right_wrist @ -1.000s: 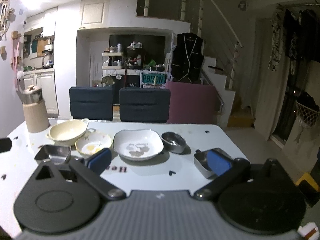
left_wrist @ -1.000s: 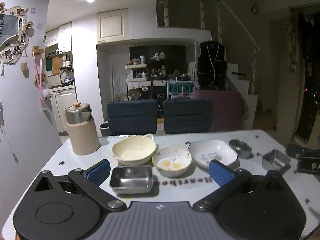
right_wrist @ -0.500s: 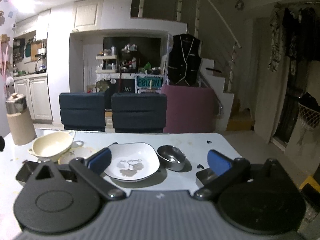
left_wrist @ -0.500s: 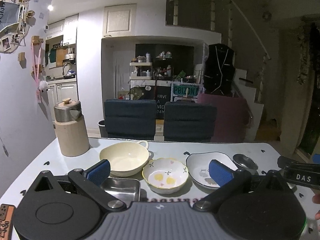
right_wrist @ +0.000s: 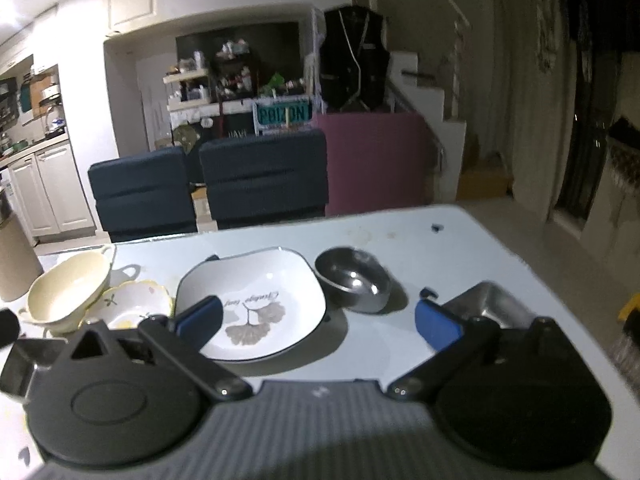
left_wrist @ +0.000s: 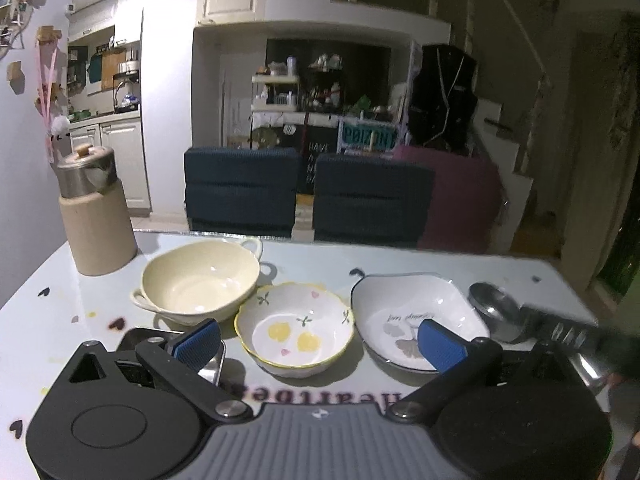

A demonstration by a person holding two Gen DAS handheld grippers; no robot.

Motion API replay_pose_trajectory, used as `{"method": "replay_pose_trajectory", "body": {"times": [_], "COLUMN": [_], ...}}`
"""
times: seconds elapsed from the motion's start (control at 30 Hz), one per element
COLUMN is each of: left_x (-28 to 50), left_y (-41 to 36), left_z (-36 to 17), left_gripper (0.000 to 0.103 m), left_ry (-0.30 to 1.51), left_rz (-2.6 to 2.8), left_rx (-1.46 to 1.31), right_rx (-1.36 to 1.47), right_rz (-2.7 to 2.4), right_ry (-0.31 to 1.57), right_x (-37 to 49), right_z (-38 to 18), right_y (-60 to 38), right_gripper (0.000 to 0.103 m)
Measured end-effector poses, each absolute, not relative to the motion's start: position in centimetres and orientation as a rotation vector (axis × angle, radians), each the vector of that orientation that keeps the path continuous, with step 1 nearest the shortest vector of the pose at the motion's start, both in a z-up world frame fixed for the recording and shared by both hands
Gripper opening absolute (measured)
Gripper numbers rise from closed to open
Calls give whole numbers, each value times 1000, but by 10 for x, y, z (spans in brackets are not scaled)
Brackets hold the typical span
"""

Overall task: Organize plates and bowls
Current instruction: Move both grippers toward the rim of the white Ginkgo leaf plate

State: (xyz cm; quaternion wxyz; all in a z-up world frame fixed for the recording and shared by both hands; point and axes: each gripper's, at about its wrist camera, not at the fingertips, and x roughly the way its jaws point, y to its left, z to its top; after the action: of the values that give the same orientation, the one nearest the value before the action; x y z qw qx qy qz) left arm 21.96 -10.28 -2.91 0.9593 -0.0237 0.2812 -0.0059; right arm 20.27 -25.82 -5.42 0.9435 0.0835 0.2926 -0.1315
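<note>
Room: dim kitchen-dining space, two dark blue chairs [left_wrist: 308, 196] at far side, stairs at right.
Tabletop [right_wrist: 472, 248]: pale, glossy, small heart marks.
Dishes, left to right: cream handled bowl [left_wrist: 198, 280]; floral bowl [left_wrist: 294, 328] touching it; white leaf plate [right_wrist: 252, 304]; round steel bowl [right_wrist: 354, 280]; square steel tray [right_wrist: 486, 306] near right.
Left gripper [left_wrist: 320, 344]: fingers apart, empty, floral bowl between them.
Right gripper [right_wrist: 316, 322]: fingers apart, empty, near leaf plate and steel bowl.
Risk: glossy rims packed close; a pinch may slip or knock a neighbour.
Writing: teal sign [right_wrist: 284, 114] reads "POIZON"; tabletop lettering partly hidden, plate script too small.
</note>
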Motion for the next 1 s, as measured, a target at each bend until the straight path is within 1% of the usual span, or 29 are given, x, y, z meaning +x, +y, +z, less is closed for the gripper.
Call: {"method": "replay_pose_trajectory", "body": {"times": [0.2, 0.3, 0.47, 0.53, 0.6, 0.63, 0.67, 0.7, 0.77, 0.83, 0.87, 0.9, 1.0], "left_x": [258, 276, 295, 304, 315, 319, 323, 327, 330, 334, 335, 336, 336], "left_y": [-107, -107, -106, -105, -104, -103, -101, -100, -99, -101, -102, -104, -115], "left_z": [-58, -70, -85, -94, -102, -107, -111, -117, -122, -124, -125, -127, -129], "left_gripper": [101, 101, 101, 101, 99, 96, 89, 83, 79, 74, 69, 68, 67], "left_ry": [659, 687, 706, 735, 794, 807, 812, 821, 827, 824, 840, 851, 861], "left_rz": [15, 14, -37, -43, -55, -65, -67, -64, -67, -108, -127, -134, -141], "left_rx": [-96, -164, -245, -269, -288, -307, -327, -348, -401, -449, -484, -515, -524], "right_rx": [403, 454, 500, 529, 523, 515, 512, 518, 555, 614, 629, 631, 580], "right_rz": [-270, -325, -259, -220, -243, -268, -282, -289, -290, -276, -261, -243, -204], "right_ry": [619, 654, 728, 748, 763, 767, 771, 777, 782, 781, 779, 778, 796], "right_x": [237, 254, 284, 296, 304, 306, 308, 310, 311, 312, 311, 311, 316], "right_z": [-71, -81, -103, -115, -125, -127, -131, -134, -139, -144, -144, -146, -147], "right_y": [-295, -306, -310, -311, -311, -311, -314, -316, -324, -331, -332, -333, -327], "right_gripper": [103, 103, 103, 100, 91, 83, 76, 71, 48, 37, 32, 30, 19]}}
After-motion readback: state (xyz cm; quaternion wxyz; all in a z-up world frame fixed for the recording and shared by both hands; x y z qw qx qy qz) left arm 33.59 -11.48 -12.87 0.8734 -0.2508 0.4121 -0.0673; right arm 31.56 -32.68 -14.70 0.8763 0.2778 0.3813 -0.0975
